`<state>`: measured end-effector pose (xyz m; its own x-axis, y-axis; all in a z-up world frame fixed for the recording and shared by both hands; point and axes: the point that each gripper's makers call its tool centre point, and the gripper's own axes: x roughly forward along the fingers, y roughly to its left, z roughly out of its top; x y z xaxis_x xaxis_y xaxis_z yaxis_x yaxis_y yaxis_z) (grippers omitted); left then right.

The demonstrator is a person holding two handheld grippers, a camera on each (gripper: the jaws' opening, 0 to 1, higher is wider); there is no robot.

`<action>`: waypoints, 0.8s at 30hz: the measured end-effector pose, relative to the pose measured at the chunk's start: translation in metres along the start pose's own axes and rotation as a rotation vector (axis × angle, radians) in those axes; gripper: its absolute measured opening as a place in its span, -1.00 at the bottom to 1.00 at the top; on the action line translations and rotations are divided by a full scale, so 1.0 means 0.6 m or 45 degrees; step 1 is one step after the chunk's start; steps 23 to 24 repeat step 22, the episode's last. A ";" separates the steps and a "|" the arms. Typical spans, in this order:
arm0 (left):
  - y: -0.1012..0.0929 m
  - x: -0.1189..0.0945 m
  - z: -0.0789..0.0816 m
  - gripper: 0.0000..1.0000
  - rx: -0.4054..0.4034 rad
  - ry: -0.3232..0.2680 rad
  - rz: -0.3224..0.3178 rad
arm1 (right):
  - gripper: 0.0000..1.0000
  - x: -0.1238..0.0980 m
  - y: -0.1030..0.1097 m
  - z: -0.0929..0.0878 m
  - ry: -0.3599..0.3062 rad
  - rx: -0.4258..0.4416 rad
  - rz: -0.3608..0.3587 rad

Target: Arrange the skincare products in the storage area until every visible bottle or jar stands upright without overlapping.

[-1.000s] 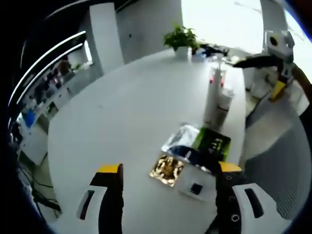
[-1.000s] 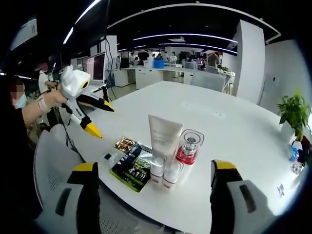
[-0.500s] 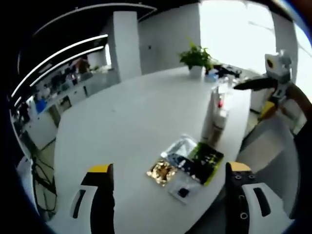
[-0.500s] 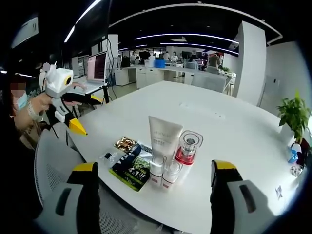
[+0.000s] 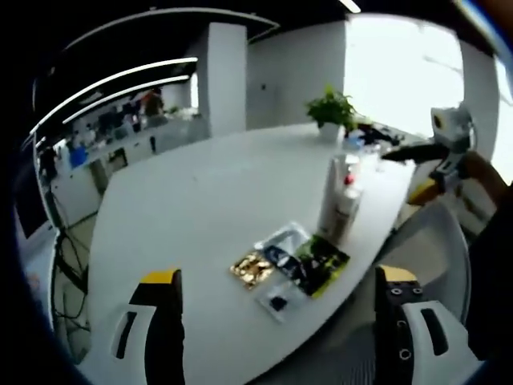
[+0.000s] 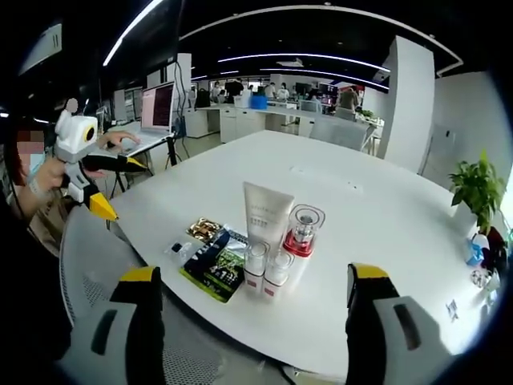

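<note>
Right gripper view: white table (image 6: 377, 216) w/ upright tube (image 6: 265, 218), open-plan office behind.

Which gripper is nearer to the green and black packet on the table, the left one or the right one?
Hard to tell. The green and black packet lies just ahead of the right gripper, toward its left jaw. The left gripper, open too, is held off the table edge beyond the packet.

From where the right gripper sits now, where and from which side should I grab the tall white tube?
Grip the white tube high on its flat upper body, probably from above. It stands upright on its cap, and two small bottles and the red-based jar crowd its lower half, so only the top is free. The right gripper is open.
</note>
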<state>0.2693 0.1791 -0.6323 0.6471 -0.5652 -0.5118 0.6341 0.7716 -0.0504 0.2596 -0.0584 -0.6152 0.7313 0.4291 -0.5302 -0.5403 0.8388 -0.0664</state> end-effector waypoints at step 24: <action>-0.006 -0.056 -0.021 0.94 -0.104 -0.069 0.108 | 0.93 -0.028 0.020 -0.010 -0.001 -0.037 0.016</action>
